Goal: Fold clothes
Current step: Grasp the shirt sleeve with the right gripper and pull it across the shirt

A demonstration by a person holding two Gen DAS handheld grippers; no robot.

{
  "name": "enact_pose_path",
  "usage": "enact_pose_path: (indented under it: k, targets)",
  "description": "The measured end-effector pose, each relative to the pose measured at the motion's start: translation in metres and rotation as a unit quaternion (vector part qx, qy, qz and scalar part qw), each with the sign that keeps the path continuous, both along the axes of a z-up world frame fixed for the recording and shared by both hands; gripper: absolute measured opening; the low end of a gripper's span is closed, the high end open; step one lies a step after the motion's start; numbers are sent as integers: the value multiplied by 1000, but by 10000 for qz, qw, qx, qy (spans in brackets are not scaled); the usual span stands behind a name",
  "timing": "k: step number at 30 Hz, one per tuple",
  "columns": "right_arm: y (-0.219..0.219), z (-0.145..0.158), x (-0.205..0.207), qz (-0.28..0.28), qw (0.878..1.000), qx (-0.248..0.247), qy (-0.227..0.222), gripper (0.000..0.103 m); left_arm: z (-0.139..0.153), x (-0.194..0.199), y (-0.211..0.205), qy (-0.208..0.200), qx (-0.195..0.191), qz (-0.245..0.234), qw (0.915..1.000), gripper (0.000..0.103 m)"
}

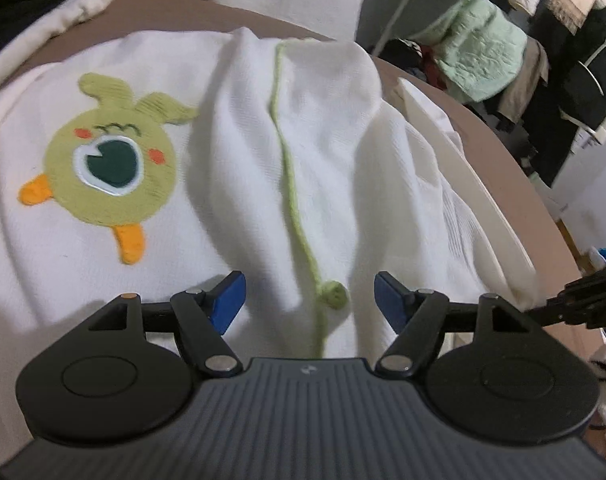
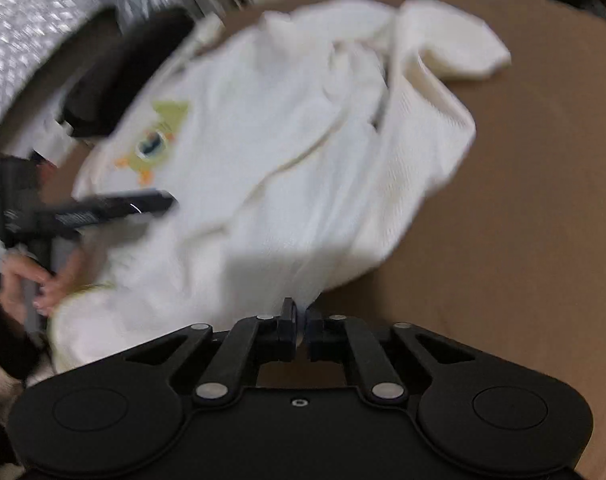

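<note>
- Grippers, two in all: the left gripper (image 1: 309, 300) is held angled down over the white sweater (image 1: 223, 160), its blue pads (image 1: 229, 300) spread wide and gripping nothing.
- The right gripper (image 2: 301, 320) is tipped down at the sweater's near edge, its jaws nearly together and, as far as the blur allows, pinching a fold of the fabric.
- One sweater is laid on the brown table (image 2: 523, 220), rumpled, with its green-trimmed opening (image 1: 291, 184) running away from the left camera.
- One green cartoon patch (image 1: 111, 160) is seen left of that trim.
- A hand (image 2: 35, 280) is seen on the left gripper's handle.
</note>
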State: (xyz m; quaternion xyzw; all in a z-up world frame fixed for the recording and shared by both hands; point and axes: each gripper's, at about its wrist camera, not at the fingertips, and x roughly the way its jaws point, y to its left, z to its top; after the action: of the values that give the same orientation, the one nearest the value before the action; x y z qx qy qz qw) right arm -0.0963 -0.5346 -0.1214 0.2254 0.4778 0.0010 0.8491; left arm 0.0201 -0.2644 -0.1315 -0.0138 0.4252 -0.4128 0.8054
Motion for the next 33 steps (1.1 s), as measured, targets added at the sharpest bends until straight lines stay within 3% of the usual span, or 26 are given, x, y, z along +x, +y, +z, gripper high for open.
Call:
enact_pose_path:
  k: [2,4,6,7,9,12,17,18,20,21,22,24,27,29,31,32,33]
  targets:
    - [-14,5,7,-76,9999,-65,-24,15,7,-5,1,-192,-137,-28,9997,70]
    - [-29,21,9,-231,9990,-188,-331,42,16,-12,0,-426,-313,-142,9985,70]
    - [-48,42,6,-497,9931,-317,-1017,61,26,-21,-8,-763,-396,-364,9956,69]
    - [-56,45,12,-546,9914,-326,-1145,64,31,-26,-21,-881,-363,-487,9943,68]
    - [-72,50,24,-637,9878,-338,-1379,64,40,-33,-50,-788,-422,-821,9926,68]
    - [-91,31,49,-968,9863,-575,-1203,64,49,-39,-94,-565,-421,-1207,9902,68]
    - [-125,-14,89,-1699,9767,-1100,-709,68,28,-53,-135,-484,-246,-1038,9931,61]
    - [-126,-21,91,-1621,9790,-949,-792,69,21,-54,-138,-434,-235,-963,9941,61]
    - [-127,-35,95,-1437,9828,-616,-981,59,12,-58,-141,-326,-249,-802,9959,60]
    - [-128,-42,97,-1344,9841,-449,-1074,44,9,-59,-143,-290,-254,-732,9966,60]
    - [-128,-42,99,-1169,9861,-414,-1102,9,7,-61,-145,-282,-251,-693,9969,60]
    - [-127,-38,99,-1094,9854,-434,-1228,4,9,-68,-149,-417,-202,-773,9959,60]
    - [-141,-1,64,-1792,9661,-658,-1741,4,12,-78,-155,-617,-121,-949,9935,60]
    - [-146,28,31,-2354,9446,-1414,-1798,4,14,-84,-160,-722,-68,-991,9924,60]
    - [-149,55,-10,-2859,9132,-2332,-1730,4,15,-89,-167,-811,-20,-962,9921,60]
    - [-156,64,-32,-3114,9009,-2478,-1730,4,15,-92,-170,-855,4,-948,9918,60]
    - [-165,66,-53,-3414,8955,-2256,-1748,4,16,-94,-173,-900,28,-933,9916,61]
